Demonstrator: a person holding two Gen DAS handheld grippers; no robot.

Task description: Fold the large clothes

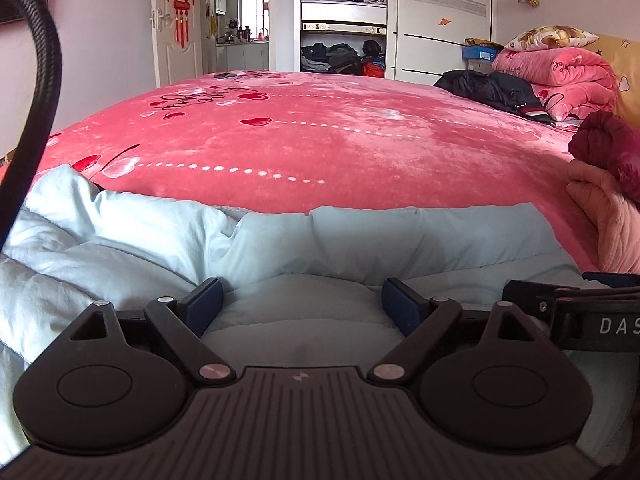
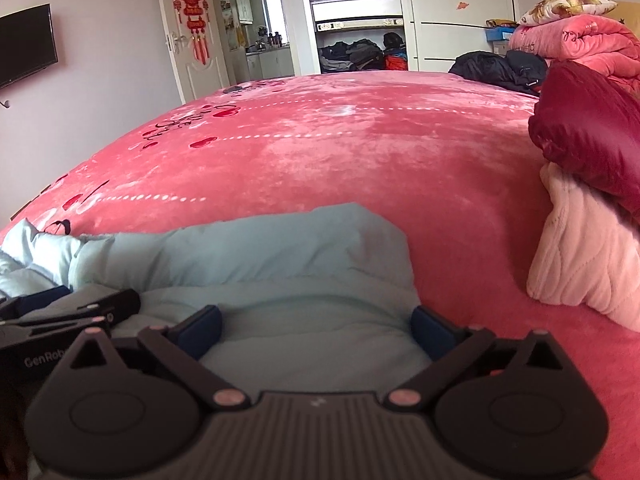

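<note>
A light blue padded jacket [image 1: 360, 236] lies on the near edge of the pink bedspread [image 1: 320, 140], with a fold along its far side. My left gripper [image 1: 301, 296] stands open low over it, and a bulge of the jacket sits between the blue pads without being pinched. In the right wrist view the same jacket [image 2: 248, 248] ends just right of my right gripper [image 2: 316, 322], which is open wide over its right part. The two grippers are side by side; the left one [image 2: 60, 312] shows at the right view's left edge.
A pale pink quilted garment [image 2: 580, 256] and a maroon puffer jacket [image 2: 588, 136] are piled to the right on the bed. Black clothes [image 1: 492, 88] and a folded pink blanket [image 1: 560, 76] lie at the far right. A black cable [image 1: 40, 80] hangs at left.
</note>
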